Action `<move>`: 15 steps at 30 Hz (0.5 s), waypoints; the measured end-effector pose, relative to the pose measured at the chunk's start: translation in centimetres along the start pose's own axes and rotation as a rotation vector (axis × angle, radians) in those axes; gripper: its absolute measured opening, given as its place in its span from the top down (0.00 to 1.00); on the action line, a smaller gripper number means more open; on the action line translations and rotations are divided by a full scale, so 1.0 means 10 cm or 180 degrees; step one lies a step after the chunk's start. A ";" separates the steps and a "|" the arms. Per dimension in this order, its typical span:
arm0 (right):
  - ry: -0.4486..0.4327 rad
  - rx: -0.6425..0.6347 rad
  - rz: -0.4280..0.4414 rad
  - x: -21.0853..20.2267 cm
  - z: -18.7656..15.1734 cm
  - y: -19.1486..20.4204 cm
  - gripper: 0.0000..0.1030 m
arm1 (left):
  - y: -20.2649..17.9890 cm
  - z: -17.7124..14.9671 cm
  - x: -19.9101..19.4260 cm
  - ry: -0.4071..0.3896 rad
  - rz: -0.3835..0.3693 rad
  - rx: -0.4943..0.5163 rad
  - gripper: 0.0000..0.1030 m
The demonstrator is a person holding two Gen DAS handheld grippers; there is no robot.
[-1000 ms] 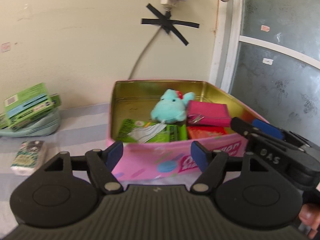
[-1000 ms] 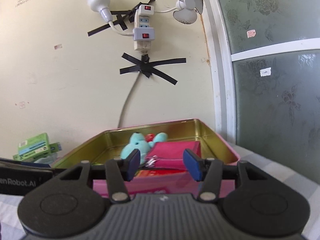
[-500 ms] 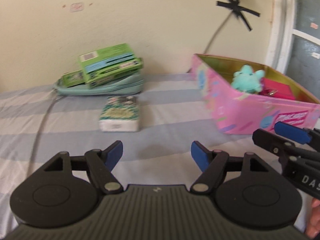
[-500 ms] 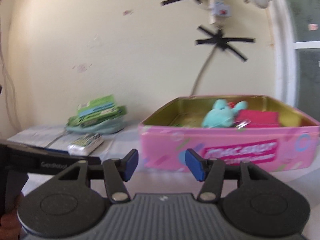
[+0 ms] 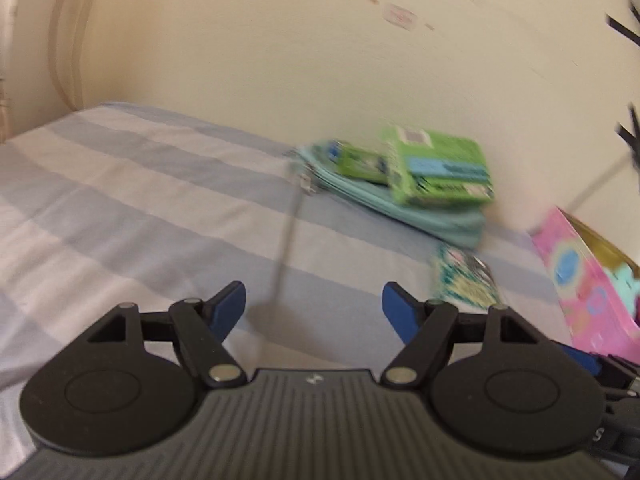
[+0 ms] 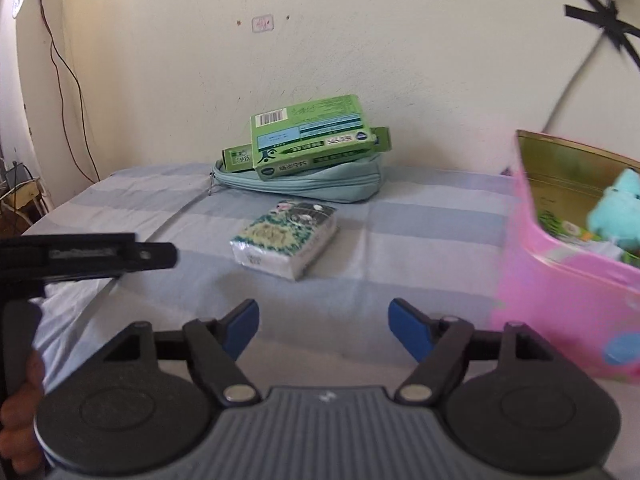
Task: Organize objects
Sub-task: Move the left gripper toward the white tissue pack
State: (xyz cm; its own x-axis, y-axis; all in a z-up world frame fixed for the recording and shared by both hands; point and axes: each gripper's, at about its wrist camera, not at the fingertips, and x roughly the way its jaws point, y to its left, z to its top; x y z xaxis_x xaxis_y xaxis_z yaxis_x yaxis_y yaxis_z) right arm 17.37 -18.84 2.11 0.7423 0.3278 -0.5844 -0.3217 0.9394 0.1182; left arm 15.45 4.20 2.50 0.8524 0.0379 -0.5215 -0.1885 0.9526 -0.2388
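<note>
Left wrist view smeared; pink tin [image 5: 592, 280] right of left gripper [image 5: 314, 306] cut by edge, contents unreadable.

Green boxes [image 6: 312, 136], teal pouch [image 6: 304, 186], pink tin [image 6: 568, 304], blue-striped sheet [image 6: 420, 216]

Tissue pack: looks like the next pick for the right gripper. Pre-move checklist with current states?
1. Right gripper open and holding nothing: ok.
2. Tissue pack lies flat on the striped sheet, apart from the other items: ok.
3. Path from the right gripper to the pack is free of other things: ok.
4. Left gripper out of the way: cannot tell for sure; its body reaches in from the left in the right wrist view, short of the pack.
5. Room in the pink tin: cannot tell; a teal plush and packets show inside, and the rest is cut off.
6. Green boxes stacked on the teal pouch sit clear of the pack: ok.
</note>
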 end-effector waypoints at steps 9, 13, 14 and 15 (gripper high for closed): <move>0.0256 0.0070 -0.0157 0.65 0.38 0.20 0.12 | -0.09 0.00 -0.03 -0.0169 0.0029 0.0202 0.25; 0.0208 -0.0213 -0.0168 0.56 0.29 0.24 0.35 | -0.05 0.01 -0.02 -0.0123 -0.0030 0.0161 0.25; 0.0198 -0.0263 -0.0129 0.51 0.25 0.23 0.37 | -0.04 0.01 -0.02 -0.0100 -0.0051 0.0138 0.25; 0.0190 -0.0311 -0.0066 0.45 0.21 0.21 0.37 | -0.03 0.01 -0.01 -0.0077 -0.0071 0.0128 0.25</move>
State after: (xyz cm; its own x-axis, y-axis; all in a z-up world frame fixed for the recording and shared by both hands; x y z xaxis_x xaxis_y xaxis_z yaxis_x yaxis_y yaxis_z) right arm 21.24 -15.15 1.48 0.7140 0.2990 -0.6331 -0.3646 0.9307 0.0285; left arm 15.49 3.92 2.73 0.8677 0.0235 -0.4965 -0.1501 0.9646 -0.2167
